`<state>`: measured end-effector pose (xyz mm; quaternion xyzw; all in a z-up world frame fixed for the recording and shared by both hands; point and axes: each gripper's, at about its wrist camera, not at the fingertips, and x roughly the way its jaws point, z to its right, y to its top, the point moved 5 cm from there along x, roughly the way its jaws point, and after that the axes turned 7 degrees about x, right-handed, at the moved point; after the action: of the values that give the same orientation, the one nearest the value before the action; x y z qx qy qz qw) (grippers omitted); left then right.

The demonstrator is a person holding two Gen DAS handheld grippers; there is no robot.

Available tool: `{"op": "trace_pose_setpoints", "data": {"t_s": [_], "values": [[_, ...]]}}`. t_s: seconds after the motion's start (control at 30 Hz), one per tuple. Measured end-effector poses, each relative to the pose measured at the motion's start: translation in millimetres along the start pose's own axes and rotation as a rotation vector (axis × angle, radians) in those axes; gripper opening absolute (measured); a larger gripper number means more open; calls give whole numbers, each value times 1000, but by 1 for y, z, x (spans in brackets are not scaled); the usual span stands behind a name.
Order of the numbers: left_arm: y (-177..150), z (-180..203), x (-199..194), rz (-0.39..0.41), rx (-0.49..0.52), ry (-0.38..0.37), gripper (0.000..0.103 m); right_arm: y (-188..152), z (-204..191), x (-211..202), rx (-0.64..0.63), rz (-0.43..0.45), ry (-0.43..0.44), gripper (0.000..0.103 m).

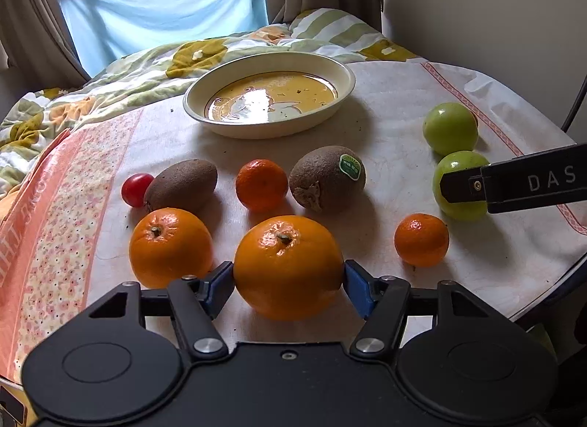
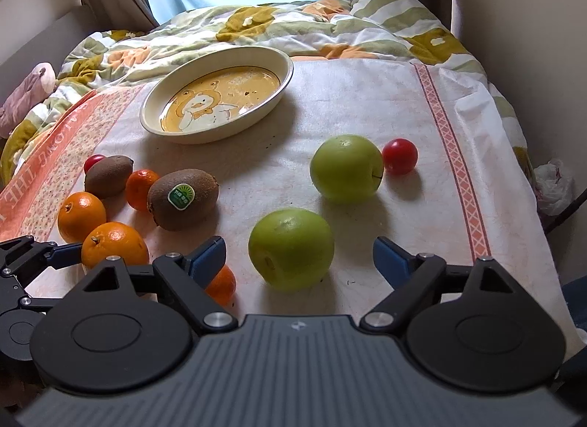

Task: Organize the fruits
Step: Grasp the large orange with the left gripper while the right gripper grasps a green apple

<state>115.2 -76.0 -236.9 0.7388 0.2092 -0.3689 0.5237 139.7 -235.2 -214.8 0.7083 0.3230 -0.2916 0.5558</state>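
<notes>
The left gripper point(image 1: 288, 280) fills the bottom of its frame: a matte black body with two round raised discs, black linkage arms on silver pivot screws, and blue-padded fingers point(image 1: 220, 282). The right gripper point(image 2: 299, 258) has the same build, with a grey ribbed centre panel; its black finger at the other frame's right edge reads "DAS".

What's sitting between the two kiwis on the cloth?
A small mandarin lies between the plain kiwi and the stickered kiwi. The left wrist view shows it clearest.
</notes>
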Motion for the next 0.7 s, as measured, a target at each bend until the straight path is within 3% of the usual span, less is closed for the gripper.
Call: {"op": "trace_pose_setpoints", "data": {"t_s": [0.3, 0.57, 0.7], "values": [[0, -1, 0, 5, -1, -4, 68, -2, -1, 14, 2, -19, 20, 85], [-1, -2, -1, 12, -12, -7, 67, -4, -2, 17, 3, -17, 19, 81], [-2, -1, -2, 14, -17, -6, 67, -5, -3, 20, -4, -24, 22, 71]]}}
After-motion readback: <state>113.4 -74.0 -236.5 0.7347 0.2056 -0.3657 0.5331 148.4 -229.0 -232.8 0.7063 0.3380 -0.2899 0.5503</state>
